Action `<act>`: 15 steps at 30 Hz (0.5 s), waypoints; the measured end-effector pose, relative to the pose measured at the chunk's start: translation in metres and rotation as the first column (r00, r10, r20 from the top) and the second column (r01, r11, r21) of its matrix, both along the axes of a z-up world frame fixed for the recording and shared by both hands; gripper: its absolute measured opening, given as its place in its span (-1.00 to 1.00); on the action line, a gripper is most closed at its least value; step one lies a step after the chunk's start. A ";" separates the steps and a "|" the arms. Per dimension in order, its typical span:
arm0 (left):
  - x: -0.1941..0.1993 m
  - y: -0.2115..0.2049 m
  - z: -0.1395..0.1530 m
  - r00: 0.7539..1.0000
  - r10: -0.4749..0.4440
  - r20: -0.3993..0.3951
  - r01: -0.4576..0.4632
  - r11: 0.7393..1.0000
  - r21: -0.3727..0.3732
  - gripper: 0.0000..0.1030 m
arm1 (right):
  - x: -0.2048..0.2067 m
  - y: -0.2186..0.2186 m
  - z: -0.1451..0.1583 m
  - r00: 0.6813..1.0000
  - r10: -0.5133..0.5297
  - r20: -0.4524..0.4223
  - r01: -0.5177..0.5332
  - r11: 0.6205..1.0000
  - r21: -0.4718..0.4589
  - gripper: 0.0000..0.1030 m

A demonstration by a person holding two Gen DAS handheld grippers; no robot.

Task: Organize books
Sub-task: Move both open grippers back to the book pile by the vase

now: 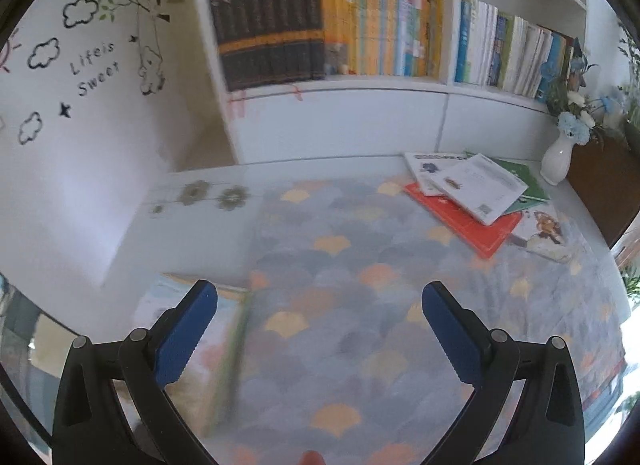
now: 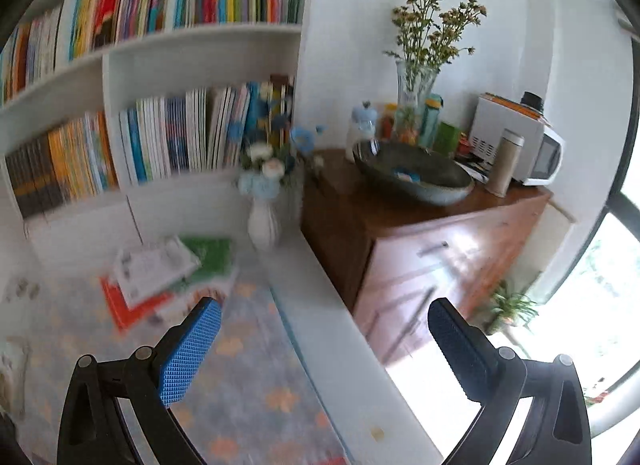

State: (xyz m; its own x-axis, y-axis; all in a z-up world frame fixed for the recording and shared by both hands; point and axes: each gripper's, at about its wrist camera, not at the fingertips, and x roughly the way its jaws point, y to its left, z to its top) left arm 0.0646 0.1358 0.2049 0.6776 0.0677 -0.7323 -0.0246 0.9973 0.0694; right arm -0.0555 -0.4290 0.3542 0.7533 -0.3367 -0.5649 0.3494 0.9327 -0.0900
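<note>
The task is looking hardly begun. A loose pile of books (image 1: 476, 193) is lying on the patterned tablecloth (image 1: 340, 265), at the far right side of the table, near the white vase (image 1: 557, 159) with blue and white flowers. In the pile I am seeing a red book (image 1: 464, 221) at the bottom, a white one (image 1: 482, 185) across the top, a green one (image 1: 520, 175) behind, and one more with a cartoon cover (image 1: 546, 231) just beside them. Another book with a green spine (image 1: 232, 357) is lying near the left gripper (image 1: 320, 339), but it is blurred.

The left gripper is hanging over the cloth with its blue fingers (image 1: 186, 339) spread wide and nothing between them. The right gripper (image 2: 324, 349) is also holding nothing; its fingers (image 2: 192, 351) are apart, above the right edge of the table, near the pile.

The white bookshelf (image 1: 340, 85) behind the table is already carrying rows of upright books, so I judge that the loose ones are still waiting to be stacked or shelved.

For writing, only the wall sticker (image 1: 94, 69) is readable: "Life is Sweet". The book titles are too small or blurred.
</note>
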 end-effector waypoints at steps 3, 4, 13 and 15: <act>0.025 -0.042 -0.024 0.998 -0.064 0.002 0.064 0.996 -0.069 0.99 | 0.050 0.009 -0.040 0.998 0.009 -0.055 -0.012 0.999 -0.041 1.00; 0.038 -0.060 -0.039 0.997 -0.081 -0.008 0.080 0.993 -0.089 0.99 | 0.067 0.017 -0.062 0.997 0.015 -0.076 -0.019 0.998 -0.056 1.00; 0.097 -0.194 -0.135 0.985 -0.149 -0.085 0.120 0.953 -0.279 0.98 | 0.163 0.061 -0.259 0.994 0.051 -0.099 -0.004 0.902 0.433 1.00; 0.106 -0.219 -0.143 0.973 -0.214 -0.089 0.170 0.919 -0.356 0.98 | 0.169 0.073 -0.290 0.987 0.022 -0.160 0.050 0.900 0.432 1.00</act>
State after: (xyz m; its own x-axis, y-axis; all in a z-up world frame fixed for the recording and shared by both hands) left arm 0.1706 -0.0836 0.0622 0.5552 -0.3254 -0.7654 0.1565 0.9447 -0.2881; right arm 0.1130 -0.3564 0.0646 0.6396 -0.0412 -0.7676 0.3779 0.8864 0.2673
